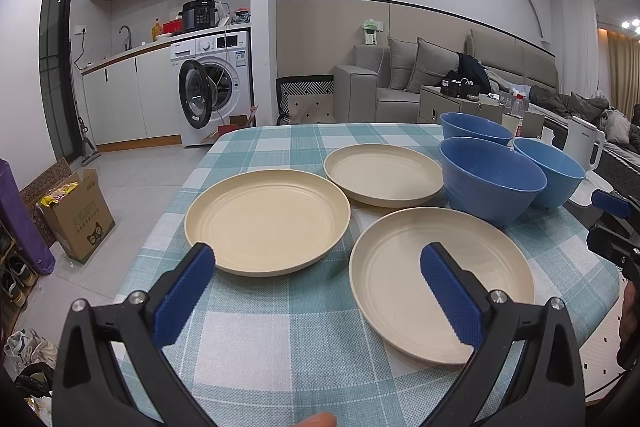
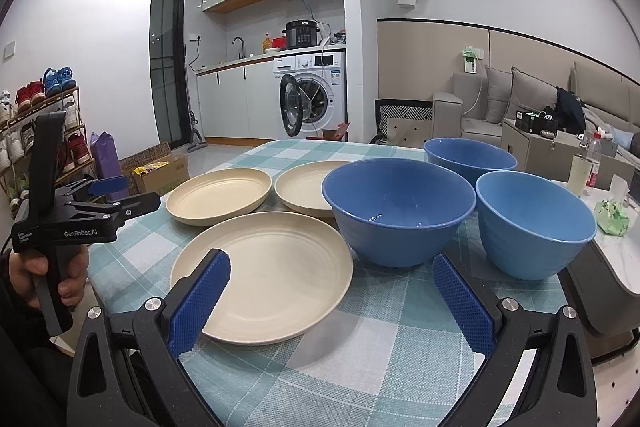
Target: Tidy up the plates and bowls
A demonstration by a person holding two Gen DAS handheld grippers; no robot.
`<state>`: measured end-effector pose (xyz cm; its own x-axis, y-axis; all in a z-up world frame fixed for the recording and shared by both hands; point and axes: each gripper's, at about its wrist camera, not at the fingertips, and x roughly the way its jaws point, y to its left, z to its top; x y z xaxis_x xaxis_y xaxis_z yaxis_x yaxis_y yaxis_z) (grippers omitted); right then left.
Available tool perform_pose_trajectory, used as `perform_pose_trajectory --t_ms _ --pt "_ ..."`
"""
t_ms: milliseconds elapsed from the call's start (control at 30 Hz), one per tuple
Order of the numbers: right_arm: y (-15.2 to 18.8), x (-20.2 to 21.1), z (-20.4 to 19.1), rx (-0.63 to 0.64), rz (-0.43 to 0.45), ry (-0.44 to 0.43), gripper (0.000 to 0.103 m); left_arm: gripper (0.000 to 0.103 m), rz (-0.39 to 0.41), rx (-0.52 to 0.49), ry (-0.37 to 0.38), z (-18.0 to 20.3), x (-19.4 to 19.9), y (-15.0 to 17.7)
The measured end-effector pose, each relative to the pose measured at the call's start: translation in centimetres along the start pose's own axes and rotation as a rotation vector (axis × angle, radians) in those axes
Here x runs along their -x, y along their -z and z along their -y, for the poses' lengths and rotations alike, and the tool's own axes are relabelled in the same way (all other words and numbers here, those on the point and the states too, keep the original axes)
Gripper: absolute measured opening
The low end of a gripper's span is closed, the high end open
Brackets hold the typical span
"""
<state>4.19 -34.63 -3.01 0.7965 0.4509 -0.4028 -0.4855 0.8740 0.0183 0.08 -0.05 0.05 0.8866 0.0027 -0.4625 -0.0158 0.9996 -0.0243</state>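
On the checked tablecloth (image 1: 248, 347), both grippers (image 1: 316, 267) (image 2: 332, 275) hover spread, empty, just short of the nearest plate (image 2: 272, 267).

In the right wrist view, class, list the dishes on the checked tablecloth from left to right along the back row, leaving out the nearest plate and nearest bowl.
Far-left round cream plate → second round cream plate → far deep blue bowl → right-hand deep blue bowl.

Three cream plates (image 2: 262, 271) (image 2: 219, 195) (image 2: 306, 190) lay flat and unstacked on the checked desk (image 2: 360, 347), near one another. Beside them on the right, three blue bowls (image 2: 398, 211) (image 2: 534, 223) (image 2: 470, 155) stood upright, empty, clustered close.
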Motion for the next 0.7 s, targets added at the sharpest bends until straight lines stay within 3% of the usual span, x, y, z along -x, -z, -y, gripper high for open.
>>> perform_pose_trajectory --t_ms 700 --pt "-0.12 -0.04 -0.51 -0.012 0.005 -0.02 0.103 0.103 -0.002 0.004 -0.013 -0.22 -0.22 -0.02"
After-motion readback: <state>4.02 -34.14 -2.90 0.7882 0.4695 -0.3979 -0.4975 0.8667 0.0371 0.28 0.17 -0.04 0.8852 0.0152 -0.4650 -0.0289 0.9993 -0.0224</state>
